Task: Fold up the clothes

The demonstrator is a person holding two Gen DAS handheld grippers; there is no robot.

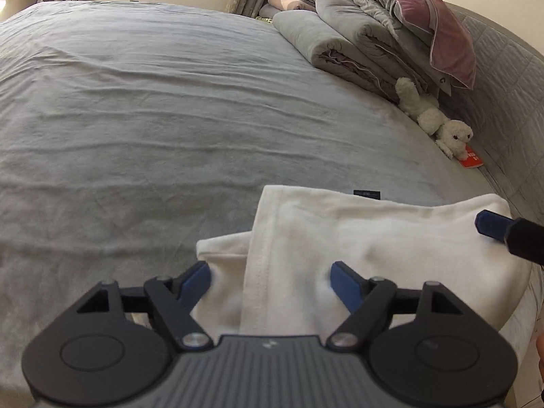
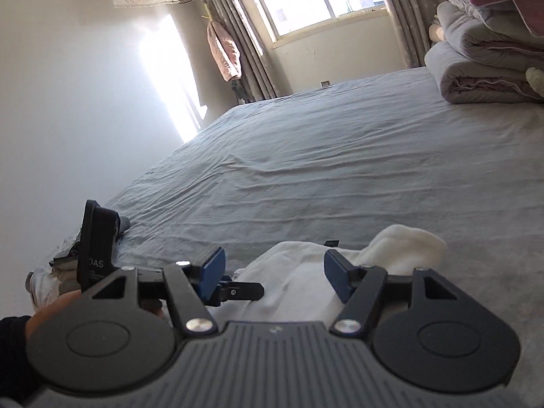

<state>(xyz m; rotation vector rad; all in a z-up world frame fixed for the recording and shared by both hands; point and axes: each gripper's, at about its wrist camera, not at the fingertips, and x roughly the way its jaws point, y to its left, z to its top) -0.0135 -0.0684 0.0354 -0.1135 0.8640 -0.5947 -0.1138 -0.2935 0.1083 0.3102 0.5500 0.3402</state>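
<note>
A white garment (image 1: 374, 238) lies partly folded on the grey bed sheet (image 1: 170, 119), with a flap doubled over along a hemmed edge. My left gripper (image 1: 270, 275) sits low over its near part, jaws apart, blue fingertips (image 1: 343, 278) touching the cloth on either side of the fold. In the right wrist view my right gripper (image 2: 275, 272) is open just above the same garment (image 2: 295, 282), whose bunched end (image 2: 401, 244) lies to the right. One right finger (image 1: 493, 226) shows over the garment's right edge. The left gripper's finger (image 2: 238, 289) reaches in from the left.
Rolled grey quilts and a mauve pillow (image 1: 374, 34) are stacked at the bed's far right by the padded headboard (image 1: 503, 102). A white plush toy (image 1: 438, 119) and a red booklet (image 1: 471, 161) lie beside them. A hand (image 2: 51, 316) holds the left gripper. Folded grey clothes (image 2: 64, 258) sit at the bed's edge.
</note>
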